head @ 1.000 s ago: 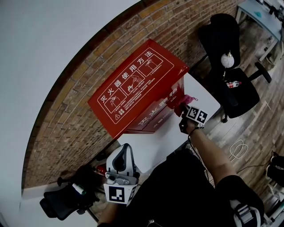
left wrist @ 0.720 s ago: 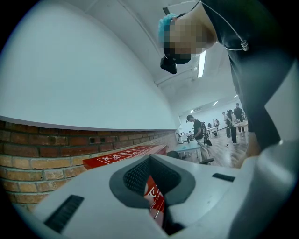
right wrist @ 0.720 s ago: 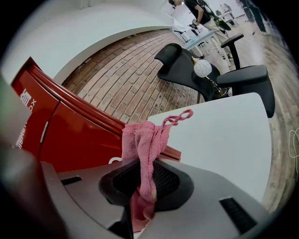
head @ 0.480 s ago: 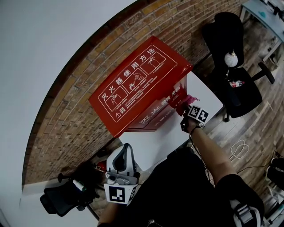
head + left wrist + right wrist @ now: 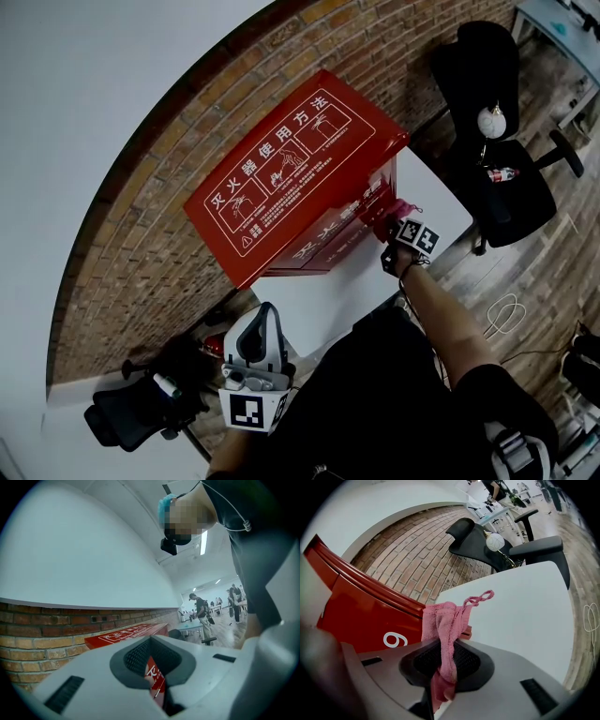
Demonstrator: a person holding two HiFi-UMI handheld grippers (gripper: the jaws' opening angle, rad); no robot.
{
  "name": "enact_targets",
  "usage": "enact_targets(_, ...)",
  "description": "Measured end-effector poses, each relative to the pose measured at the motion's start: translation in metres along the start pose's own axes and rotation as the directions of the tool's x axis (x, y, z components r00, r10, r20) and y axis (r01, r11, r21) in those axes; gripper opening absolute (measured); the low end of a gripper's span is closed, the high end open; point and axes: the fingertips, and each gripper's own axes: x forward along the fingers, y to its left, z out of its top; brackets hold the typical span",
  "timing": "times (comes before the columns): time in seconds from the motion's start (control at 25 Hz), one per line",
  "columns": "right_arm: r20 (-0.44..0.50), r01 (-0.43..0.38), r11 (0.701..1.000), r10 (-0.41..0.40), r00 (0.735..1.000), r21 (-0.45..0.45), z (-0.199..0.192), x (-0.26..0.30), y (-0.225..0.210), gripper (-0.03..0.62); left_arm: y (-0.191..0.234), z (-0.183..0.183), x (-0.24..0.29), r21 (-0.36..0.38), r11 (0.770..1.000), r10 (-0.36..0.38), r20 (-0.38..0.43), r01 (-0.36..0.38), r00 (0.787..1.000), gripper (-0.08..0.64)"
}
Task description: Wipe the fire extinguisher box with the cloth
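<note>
The red fire extinguisher box (image 5: 291,178) with white print on its lid stands on a white table (image 5: 319,305) against the brick wall. My right gripper (image 5: 394,223) is shut on a pink cloth (image 5: 399,208) and holds it against the box's right front corner. In the right gripper view the pink cloth (image 5: 443,620) hangs from the right gripper (image 5: 445,660), next to the red box (image 5: 361,611). My left gripper (image 5: 253,349) is low near the body, short of the table, shut and empty. In the left gripper view the box (image 5: 126,634) lies beyond the left gripper (image 5: 152,665).
A black office chair (image 5: 492,178) with a white ball (image 5: 485,122) and a bottle stands right of the table. Another black chair (image 5: 141,417) is at lower left. Cables (image 5: 502,314) lie on the wooden floor. People (image 5: 200,611) stand far back.
The right gripper with the cloth has shifted only slightly at the box's right corner. The left gripper has stayed where it was.
</note>
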Motion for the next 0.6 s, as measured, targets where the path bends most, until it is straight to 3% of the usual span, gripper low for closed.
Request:
enact_targets(0.28, -0.027, 0.036, 0.999, -0.036, 0.999, 0.021, -0.006, 0.009, -0.013, 0.075, -0.001, 0.005, 0.002, -0.012, 1.000, 0.012, 0.013, -0.012, 1.000, 0.034)
enact_targets(0.6, -0.063, 0.085, 0.996, -0.083, 0.995, 0.031, -0.013, 0.019, -0.026, 0.075, 0.004, -0.011, -0.010, 0.022, 0.998, 0.053, -0.038, -0.052, 0.998, 0.034)
